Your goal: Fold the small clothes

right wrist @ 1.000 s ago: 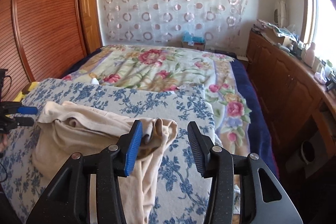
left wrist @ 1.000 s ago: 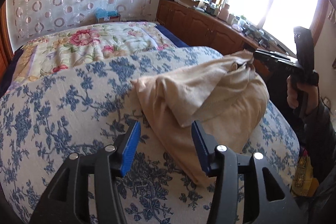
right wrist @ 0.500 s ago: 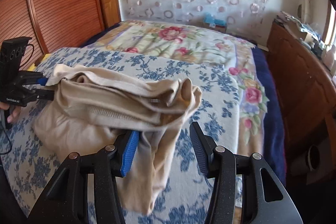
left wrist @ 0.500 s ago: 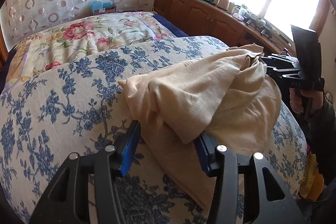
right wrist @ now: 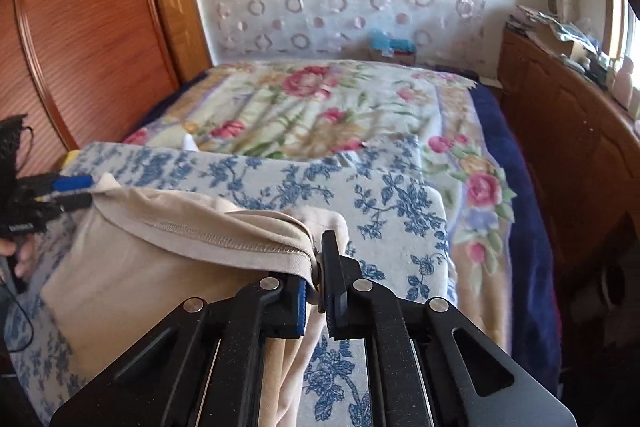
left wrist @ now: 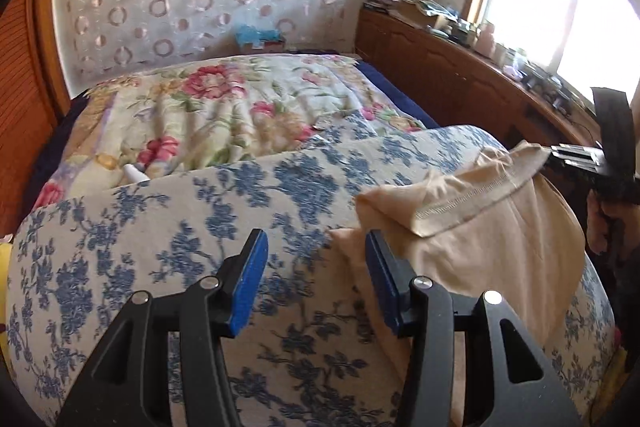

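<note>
Pinching the beige garment [right wrist: 168,267] hem, right claw [right wrist: 316,279] is clamped; left claw [left wrist: 316,283] gapes empty, cloth's long hem running rightward on the bed [left wrist: 160,227].

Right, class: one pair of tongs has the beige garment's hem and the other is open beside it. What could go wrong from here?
1. The right tongs pinch only the end of the beige garment hem, so a firm pull could slip it free.
2. The left tongs are open, with the garment's edge beside one finger rather than between them. Closing now might miss it or catch the blue floral cover instead.
</note>
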The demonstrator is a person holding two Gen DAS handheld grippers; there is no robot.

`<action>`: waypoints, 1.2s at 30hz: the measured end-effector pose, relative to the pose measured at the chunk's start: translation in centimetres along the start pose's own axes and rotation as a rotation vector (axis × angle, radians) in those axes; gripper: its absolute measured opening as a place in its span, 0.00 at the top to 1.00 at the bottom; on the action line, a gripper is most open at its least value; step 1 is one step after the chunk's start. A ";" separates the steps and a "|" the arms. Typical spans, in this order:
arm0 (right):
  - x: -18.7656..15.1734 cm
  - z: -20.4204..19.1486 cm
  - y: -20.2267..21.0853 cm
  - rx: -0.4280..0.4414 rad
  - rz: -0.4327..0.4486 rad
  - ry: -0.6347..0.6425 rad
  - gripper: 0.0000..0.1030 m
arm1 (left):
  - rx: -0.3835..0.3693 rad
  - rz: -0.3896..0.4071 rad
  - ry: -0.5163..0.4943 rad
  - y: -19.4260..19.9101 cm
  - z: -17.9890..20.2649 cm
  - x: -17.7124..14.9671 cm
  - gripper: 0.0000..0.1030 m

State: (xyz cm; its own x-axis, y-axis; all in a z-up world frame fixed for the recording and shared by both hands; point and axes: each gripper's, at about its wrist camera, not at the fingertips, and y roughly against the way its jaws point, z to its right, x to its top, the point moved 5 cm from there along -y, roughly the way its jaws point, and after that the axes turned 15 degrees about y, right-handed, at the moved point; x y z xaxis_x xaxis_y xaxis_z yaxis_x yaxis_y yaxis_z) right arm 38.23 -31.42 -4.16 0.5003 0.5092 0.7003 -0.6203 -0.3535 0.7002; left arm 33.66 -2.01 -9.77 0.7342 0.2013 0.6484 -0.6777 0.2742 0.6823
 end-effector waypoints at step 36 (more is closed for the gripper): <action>-3.2 -1.3 -0.5 0.027 -0.100 -0.104 0.34 | -0.128 -0.189 -0.003 -3.4 3.0 -1.9 0.44</action>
State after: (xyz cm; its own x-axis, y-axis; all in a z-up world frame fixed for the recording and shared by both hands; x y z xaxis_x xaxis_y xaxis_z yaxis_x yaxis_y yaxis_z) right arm 36.19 -31.80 -6.93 0.6192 0.4594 0.6368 -0.5485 -0.3273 0.7694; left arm 34.43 -6.13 -12.37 0.8472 0.1323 0.5146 -0.5176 0.4243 0.7430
